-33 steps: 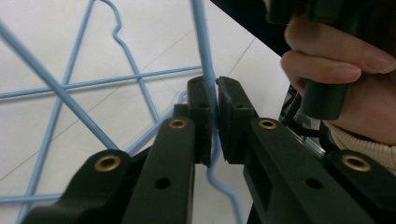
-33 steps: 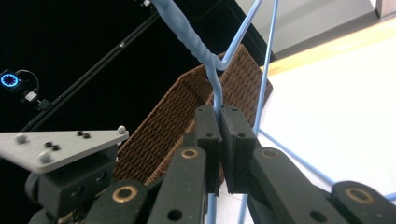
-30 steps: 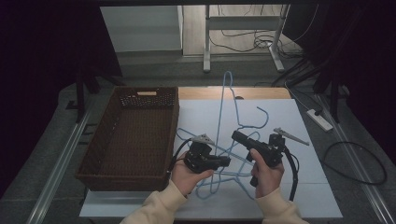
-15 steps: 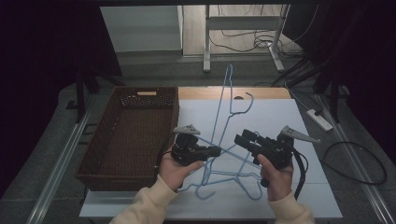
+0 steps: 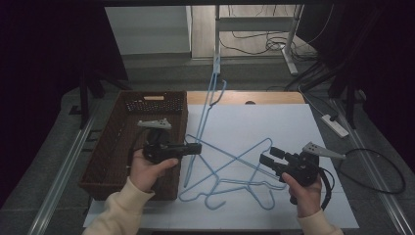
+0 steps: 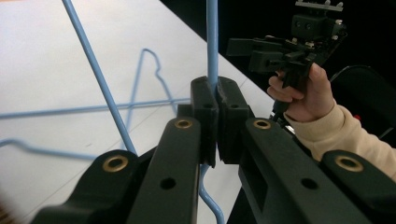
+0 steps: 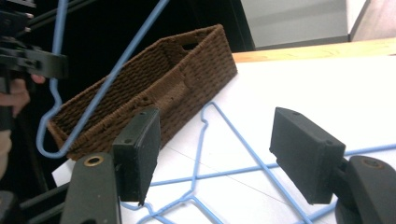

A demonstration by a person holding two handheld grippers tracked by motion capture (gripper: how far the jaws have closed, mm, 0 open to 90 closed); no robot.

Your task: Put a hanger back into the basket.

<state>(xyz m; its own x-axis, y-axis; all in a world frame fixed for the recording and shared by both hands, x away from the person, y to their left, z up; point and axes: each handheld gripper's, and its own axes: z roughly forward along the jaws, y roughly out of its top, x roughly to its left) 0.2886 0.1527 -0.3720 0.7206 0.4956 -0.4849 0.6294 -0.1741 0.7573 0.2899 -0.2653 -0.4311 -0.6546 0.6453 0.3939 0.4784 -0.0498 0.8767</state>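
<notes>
Left gripper (image 6: 215,100) jaws pinching blue hanger (image 6: 212,42) wire; right gripper (image 7: 219,154) jaws just opened, nothing between; no legible writing.

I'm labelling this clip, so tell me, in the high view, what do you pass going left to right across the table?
Brown woven basket → left hand-held gripper, shut on a raised blue wire hanger → blue hangers lying on the white tabletop → right hand-held gripper, jaws open, having just been opening, nothing between them → white power strip.

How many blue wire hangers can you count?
3 hangers: one lifted upright, clamped in the left gripper beside the basket; two lying crossed on the white table. Their overlap may hide another.
</notes>
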